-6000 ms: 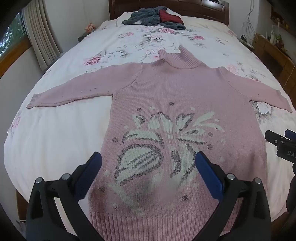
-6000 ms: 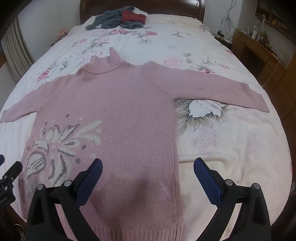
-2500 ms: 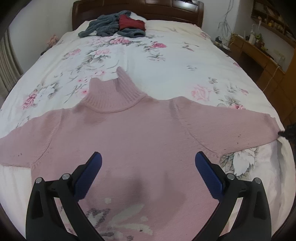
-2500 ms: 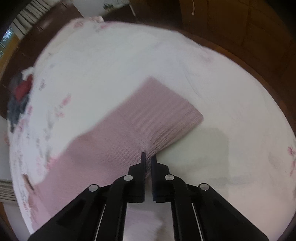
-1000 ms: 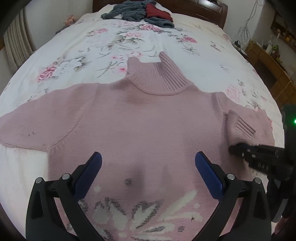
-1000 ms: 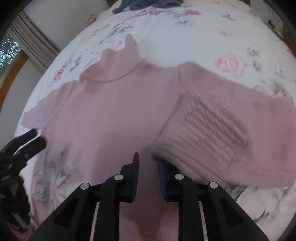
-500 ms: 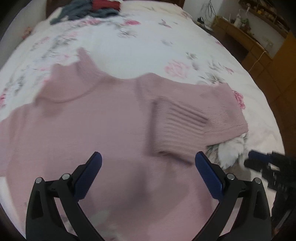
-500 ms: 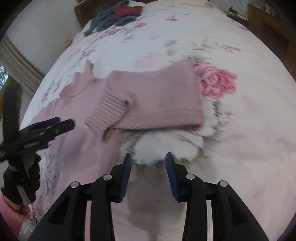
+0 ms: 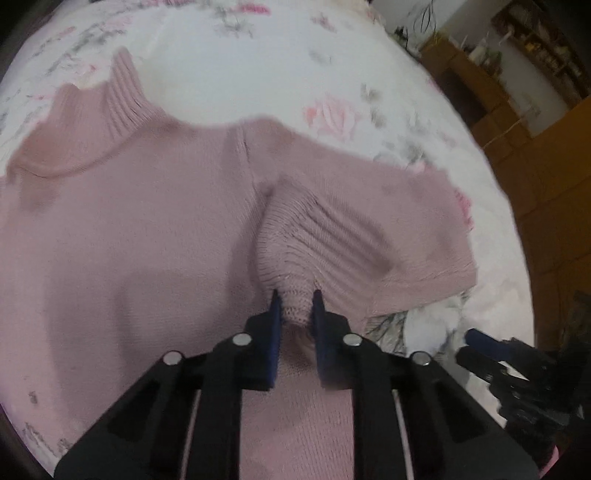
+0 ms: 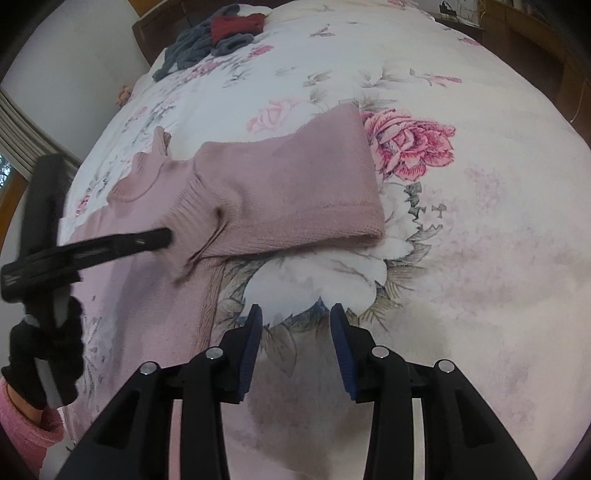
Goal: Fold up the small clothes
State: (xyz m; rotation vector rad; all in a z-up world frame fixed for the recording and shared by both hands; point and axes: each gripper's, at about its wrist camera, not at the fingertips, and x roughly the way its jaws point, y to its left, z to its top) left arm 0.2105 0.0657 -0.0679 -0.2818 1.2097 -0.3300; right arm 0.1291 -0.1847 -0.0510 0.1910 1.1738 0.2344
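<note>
The left gripper (image 9: 296,305) has its jaws drawn nearly together on the ribbed cuff (image 9: 295,273) of the pink sweater (image 9: 140,229), a bunched tuck of knit pinched between the blue pads. Ahead of those jaws the sleeve (image 9: 399,218) lies doubled back on itself, its folded end well off to their right and the cuff brought in over the sweater's side seam. The sweater lies flat on the bed (image 9: 280,74), its body spreading to the left of the left jaws and passing beneath them, its ribbed turtleneck collar (image 9: 118,99) far ahead and to their left. The bedcover is white, printed with pink roses and grey leaves. In the right wrist view the right gripper (image 10: 296,313) hangs over bare bedcover with its jaws partly apart and nothing between them; the folded sleeve (image 10: 295,192) lies ahead of them and somewhat to the left, apart from the pads. In that same view the left gripper (image 10: 162,237) reaches in from the left, its tip meeting the cuff, held by a black-gloved hand (image 10: 48,350) with a pink sleeve at the wrist. A heap of grey and dark red clothes (image 10: 218,33) sits far ahead at the head of the bed, against a dark wooden headboard (image 10: 147,33).
</note>
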